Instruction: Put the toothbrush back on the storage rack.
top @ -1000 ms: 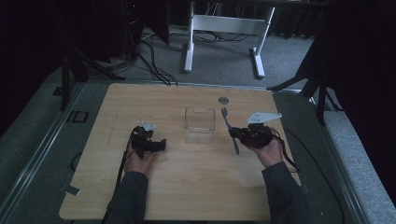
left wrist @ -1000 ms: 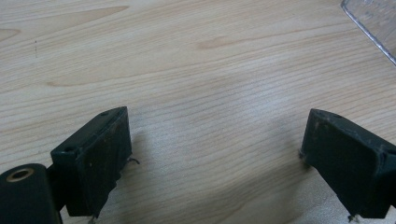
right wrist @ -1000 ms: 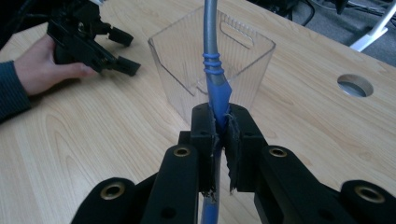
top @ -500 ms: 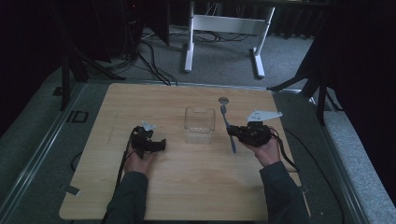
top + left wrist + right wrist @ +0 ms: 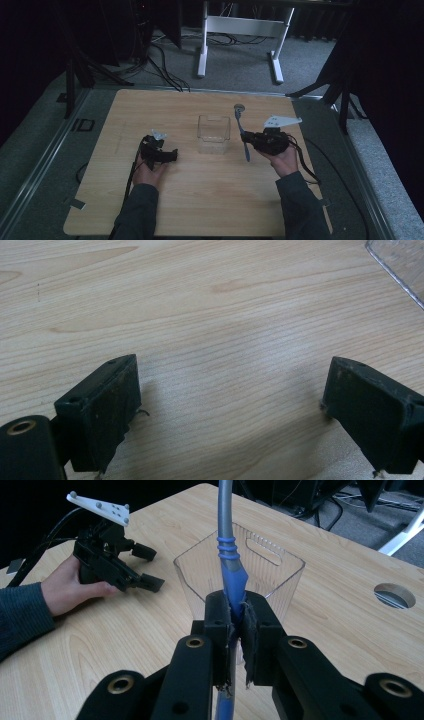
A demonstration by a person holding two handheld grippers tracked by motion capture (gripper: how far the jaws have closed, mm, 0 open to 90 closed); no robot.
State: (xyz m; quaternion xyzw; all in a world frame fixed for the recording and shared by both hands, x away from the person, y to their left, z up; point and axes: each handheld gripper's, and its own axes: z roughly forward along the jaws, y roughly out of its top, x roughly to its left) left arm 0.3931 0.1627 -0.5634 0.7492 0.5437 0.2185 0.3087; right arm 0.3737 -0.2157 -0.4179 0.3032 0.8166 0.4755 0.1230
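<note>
Right claw [image 5: 235, 630] clamps a blue-handled utensil [image 5: 231, 575] beside the clear container [image 5: 214, 131]; left claw [image 5: 230, 410] gapes wide.

The right gripper [image 5: 251, 139] now carries the utensil [image 5: 242, 132] with its round head end pointing toward the far edge of the table [image 5: 125, 115], close to the hole [image 5: 239, 107] in the tabletop. One second earlier the utensil lies lower and more slanted, its head short of that hole. Its tilt changes toward the upright along the right side of the clear container [image 5: 214, 133].
</note>
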